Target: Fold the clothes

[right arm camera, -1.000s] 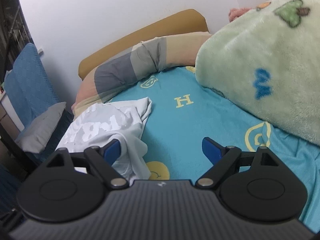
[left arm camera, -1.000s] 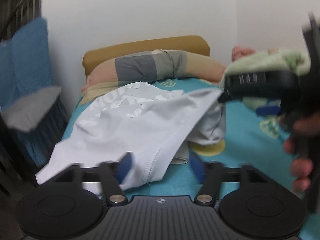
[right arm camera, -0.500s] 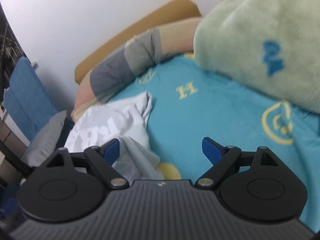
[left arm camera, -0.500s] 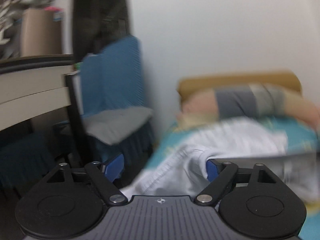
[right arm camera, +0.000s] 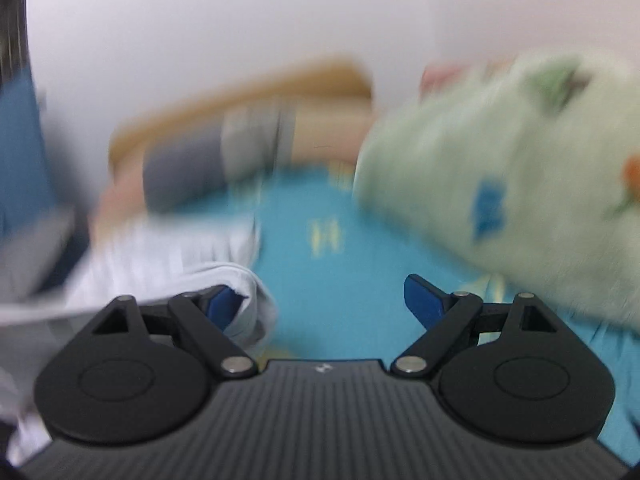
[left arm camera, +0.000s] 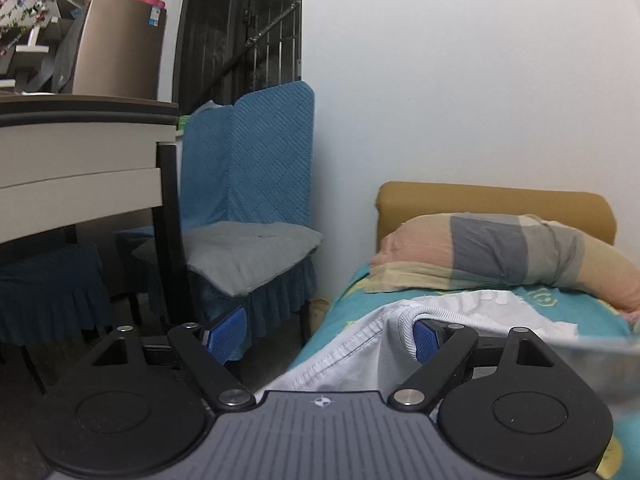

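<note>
1. The shirt (left arm camera: pixel 460 312) lies rumpled on the bed (left arm camera: pixel 592 304), near its edge, not yet folded
2. Left gripper (left arm camera: pixel 320 336) gapes, just widened; the ribbed collar drapes its right finger, unpinched
3. Right gripper (right arm camera: pixel 324 304) is spread too, cloth brushing its left finger
4. Sheet print reads "H" (right arm camera: pixel 326 236); shirt lettering is illegible

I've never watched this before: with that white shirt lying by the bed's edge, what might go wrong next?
The white cotton T-shirt hangs over the edge of the turquoise bedsheet, so it may slide to the floor. Its ribbed collar lies over one blue pad of the open left gripper, which could drag it. The right wrist view is blurred, so aim looks uncertain.
</note>
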`<state>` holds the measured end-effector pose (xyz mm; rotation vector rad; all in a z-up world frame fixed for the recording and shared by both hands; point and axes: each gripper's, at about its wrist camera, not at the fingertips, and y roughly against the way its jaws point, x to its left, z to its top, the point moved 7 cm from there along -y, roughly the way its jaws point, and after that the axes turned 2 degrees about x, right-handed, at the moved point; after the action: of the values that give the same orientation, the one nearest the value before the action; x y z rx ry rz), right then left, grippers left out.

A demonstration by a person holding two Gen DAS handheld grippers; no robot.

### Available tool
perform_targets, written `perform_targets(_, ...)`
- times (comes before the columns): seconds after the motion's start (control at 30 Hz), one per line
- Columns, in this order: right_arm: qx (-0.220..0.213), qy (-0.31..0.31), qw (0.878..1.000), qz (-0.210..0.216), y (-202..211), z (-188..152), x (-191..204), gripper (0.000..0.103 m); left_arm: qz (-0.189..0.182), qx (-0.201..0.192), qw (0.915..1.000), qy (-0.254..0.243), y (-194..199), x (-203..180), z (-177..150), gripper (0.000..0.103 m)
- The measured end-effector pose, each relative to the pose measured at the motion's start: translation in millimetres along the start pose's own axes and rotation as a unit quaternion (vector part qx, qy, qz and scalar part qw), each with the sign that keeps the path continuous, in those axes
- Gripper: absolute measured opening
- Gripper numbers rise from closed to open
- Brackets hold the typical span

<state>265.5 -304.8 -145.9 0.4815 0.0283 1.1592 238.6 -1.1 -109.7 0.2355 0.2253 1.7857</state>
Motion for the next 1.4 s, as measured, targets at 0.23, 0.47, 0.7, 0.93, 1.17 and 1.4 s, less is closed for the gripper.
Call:
perform_targets(0.23,-0.096,0.032,0.994,0.047,29,35,17,0.088,-0.021,0.047,0.9987,0.008,-7,-3,-14,0.086)
perform_targets(0.47,-0.093,0.032,0.993,0.070,28,36,20,0.088,-0.078,0.118,0.9898,-0.012,-20,-21,-42,0.087)
perform_targets(0.7,-0.089,0.030,0.993,0.075,25,36,19,0.088,-0.022,0.171,0.9835,-0.054,-36,-18,-64,0.089)
perform_targets(0.93,-0.048,0.043,0.997,0.050,7,15,17,0.088,-0.030,0.133,0.9905,0.016,-34,1,-35,0.091)
perform_targets(1.17,-0.021,0.033,0.997,0.064,1,6,18,0.088,-0.057,0.160,0.9854,-0.017,-40,-18,-39,0.091)
perform_targets(1.4,-0.052,0.019,0.996,0.068,9,14,15,0.088,-0.049,0.202,0.9774,-0.041,-67,-15,-60,0.091)
